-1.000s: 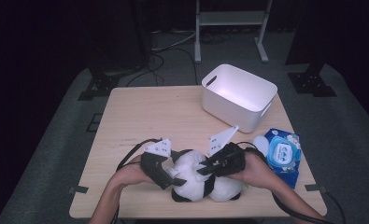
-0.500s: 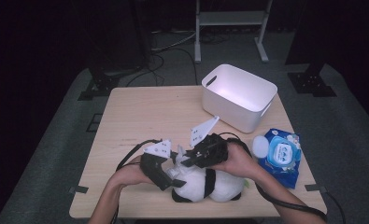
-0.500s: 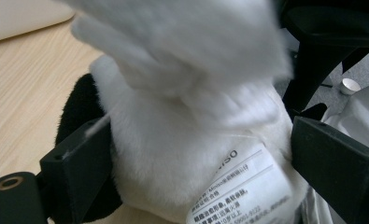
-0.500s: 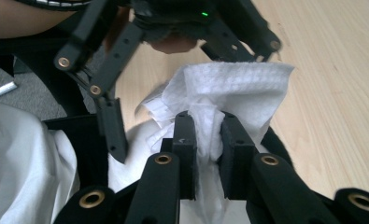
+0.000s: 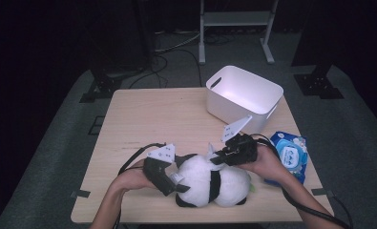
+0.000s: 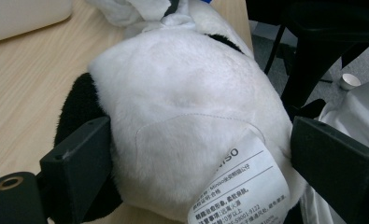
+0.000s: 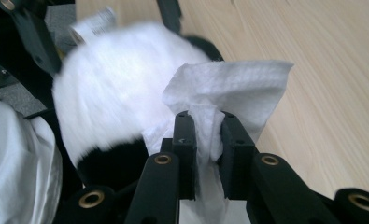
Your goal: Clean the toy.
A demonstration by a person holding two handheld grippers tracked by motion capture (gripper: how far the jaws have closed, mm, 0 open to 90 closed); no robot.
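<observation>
A plush panda (image 5: 210, 183) is seen lying near the front edge of the table (image 5: 148, 119), right of its middle. Its white rump is clamped between the wide-set jaws of the left gripper (image 5: 169, 179). A white wipe (image 7: 229, 93) is pinched in the narrow jaws of the right gripper (image 5: 217, 158), against the panda's top.

Fluffy plush panda (image 5: 210, 183), crinkled soft paper wipe (image 7: 229, 88), matt pale wood table (image 5: 152, 119), smooth white plastic bin (image 5: 243, 95)
</observation>
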